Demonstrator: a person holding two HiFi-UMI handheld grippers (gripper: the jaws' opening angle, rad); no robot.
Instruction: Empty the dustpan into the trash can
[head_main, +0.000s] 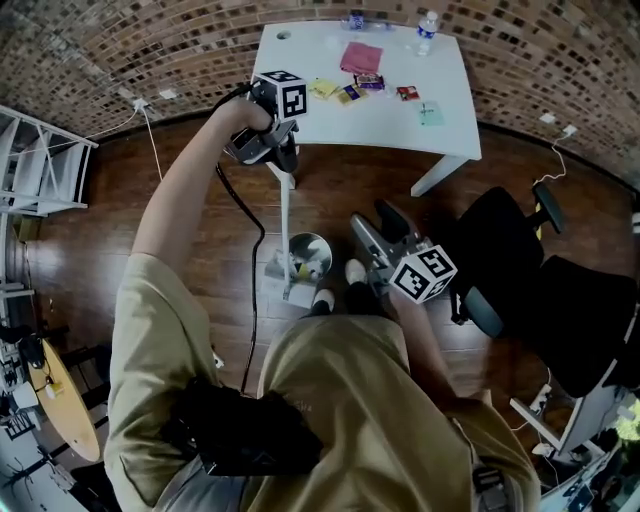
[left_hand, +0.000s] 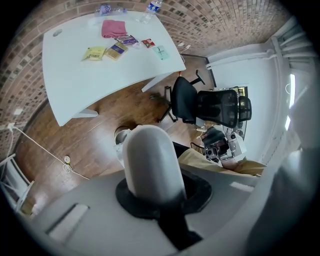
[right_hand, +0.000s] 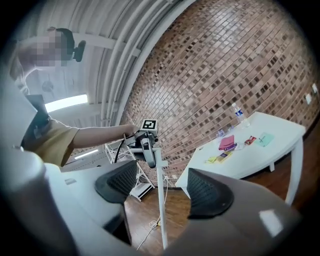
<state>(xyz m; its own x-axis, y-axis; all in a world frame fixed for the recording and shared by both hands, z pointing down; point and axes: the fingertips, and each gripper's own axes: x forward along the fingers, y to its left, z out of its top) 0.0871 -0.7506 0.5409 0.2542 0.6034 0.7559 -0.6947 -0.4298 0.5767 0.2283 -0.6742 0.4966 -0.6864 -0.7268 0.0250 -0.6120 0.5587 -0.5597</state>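
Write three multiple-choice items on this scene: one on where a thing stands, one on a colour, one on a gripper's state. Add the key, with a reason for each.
1. Where does the trash can stand?
A. on a chair seat
B. on the wooden floor
C. on a windowsill

2. What colour is the cloth on the table?
A. pink
B. green
C. black

3. What state is the left gripper in?
A. shut on the dustpan handle
B. open with nothing in it
C. shut on a water bottle

Key:
1 B: the head view shows the can down on the floorboards, in front of the person.
2 A: the cloth is pink in both the head view and the left gripper view.
3 A: in the left gripper view the handle's rounded white end sits clamped between the jaws.
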